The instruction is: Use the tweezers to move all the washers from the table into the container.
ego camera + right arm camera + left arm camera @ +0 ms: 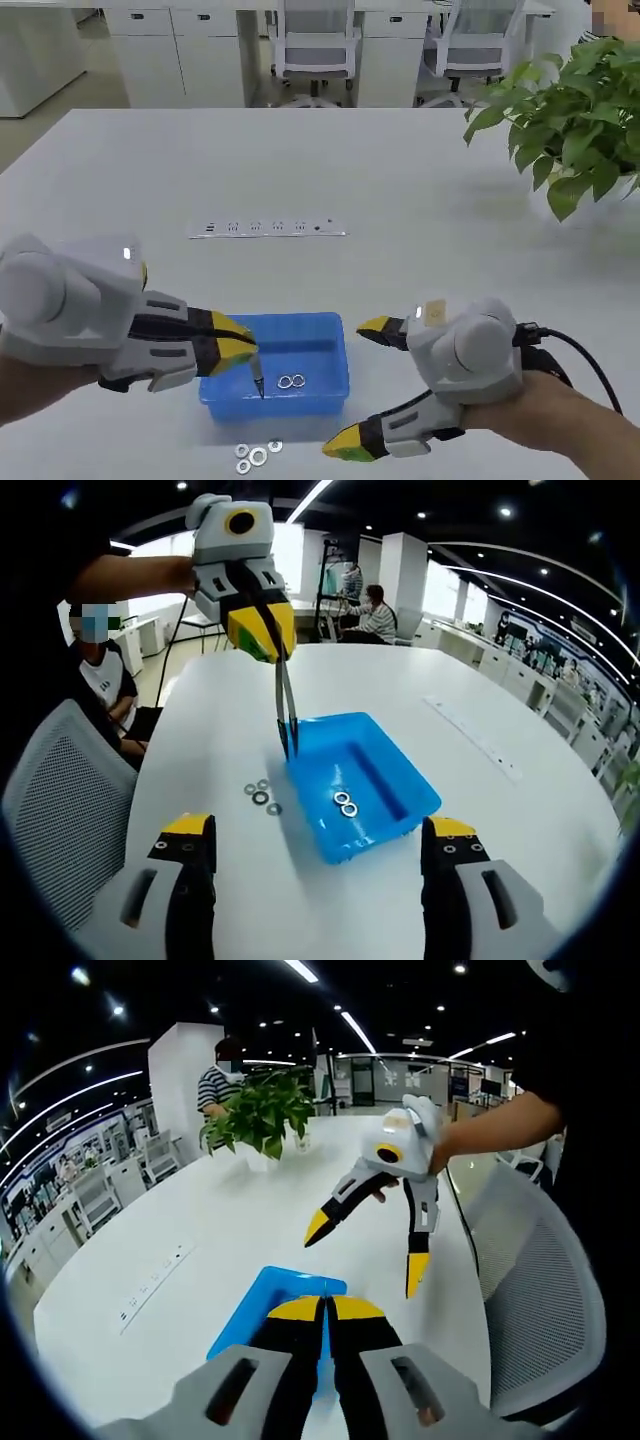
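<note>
My left gripper (240, 347) is shut on thin metal tweezers (256, 374), which point down into the blue container (325, 340) near its front wall. Two washers (291, 381) lie inside the container. Three more washers (256, 456) lie on the white table just in front of it. In the right gripper view the tweezers (285, 705) hang from the left gripper (260, 628), tips at the container (385, 780) rim, with the loose washers (260, 795) beside it. My right gripper (362, 385) stands open and holds nothing, to the right of the container.
A flush power strip (268, 229) sits in the table's middle. A potted plant (575, 120) stands at the far right. Office chairs (315, 45) line the far edge. A mesh chair (60, 810) stands close by, and people sit in the background.
</note>
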